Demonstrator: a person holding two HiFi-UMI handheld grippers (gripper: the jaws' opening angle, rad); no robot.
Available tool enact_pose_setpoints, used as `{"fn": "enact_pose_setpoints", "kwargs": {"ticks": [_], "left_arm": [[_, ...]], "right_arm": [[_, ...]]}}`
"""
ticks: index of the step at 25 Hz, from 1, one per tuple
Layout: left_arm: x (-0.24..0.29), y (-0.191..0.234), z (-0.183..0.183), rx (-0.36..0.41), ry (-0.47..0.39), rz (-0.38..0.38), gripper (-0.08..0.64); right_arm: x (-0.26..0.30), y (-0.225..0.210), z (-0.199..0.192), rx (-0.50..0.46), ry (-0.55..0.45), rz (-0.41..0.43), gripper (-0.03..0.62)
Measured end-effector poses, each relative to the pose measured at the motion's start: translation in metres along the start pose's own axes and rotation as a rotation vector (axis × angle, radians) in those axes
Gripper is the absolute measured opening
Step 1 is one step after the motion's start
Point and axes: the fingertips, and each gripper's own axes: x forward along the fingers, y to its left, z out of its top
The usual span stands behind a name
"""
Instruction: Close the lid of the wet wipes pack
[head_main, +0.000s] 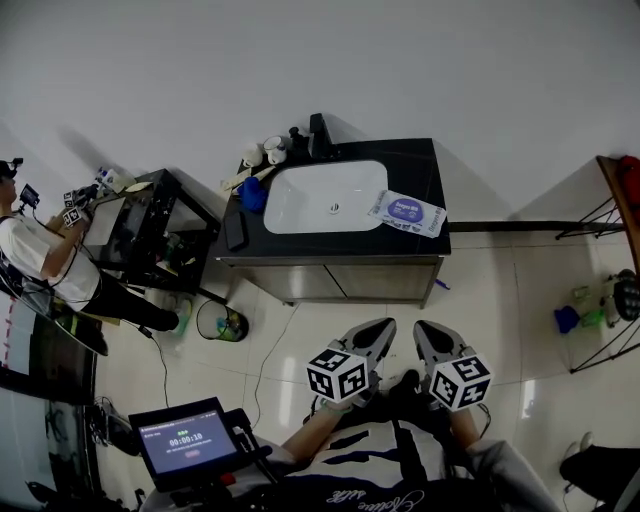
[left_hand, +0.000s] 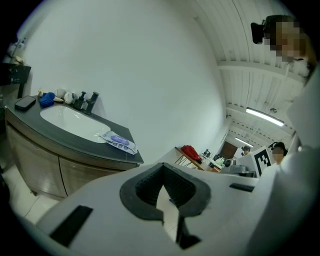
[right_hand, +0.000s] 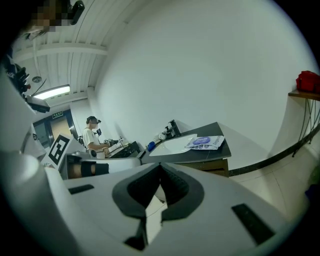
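Note:
The wet wipes pack (head_main: 407, 213) is white with a blue oval label. It lies flat on the dark vanity counter (head_main: 420, 165), just right of the white sink (head_main: 325, 195). It also shows far off as the pack (left_hand: 119, 141) in the left gripper view and the pack (right_hand: 205, 142) in the right gripper view. From here I cannot tell whether its lid is up. My left gripper (head_main: 381, 329) and right gripper (head_main: 424, 330) hang side by side over the floor, well short of the vanity. Both are shut and hold nothing; the left gripper (left_hand: 162, 197) and right gripper (right_hand: 159, 192) have their jaws pressed together.
On the counter's left end are a black phone (head_main: 236, 230), a blue cloth (head_main: 252, 193), cups (head_main: 272, 150) and a dark faucet (head_main: 318, 135). Another person (head_main: 45, 255) works at a black cart (head_main: 150, 225) at the left. A small bin (head_main: 222, 322) stands on the floor, and a wire rack (head_main: 615, 210) is at the right.

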Motion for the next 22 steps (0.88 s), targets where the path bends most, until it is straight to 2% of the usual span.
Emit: {"fn": "enact_pose_setpoints", "kwargs": {"ticks": [7, 22], "left_arm": [[-0.012, 0.003, -0.008, -0.01, 0.004, -0.009, 0.0], [-0.003, -0.002, -0.017, -0.027, 0.026, -0.041, 0.0]], "right_arm": [[-0.003, 0.014, -0.008, -0.004, 0.008, -0.007, -0.002], [-0.019, 0.004, -0.013, -0.001, 0.015, -0.056, -0.002]]}}
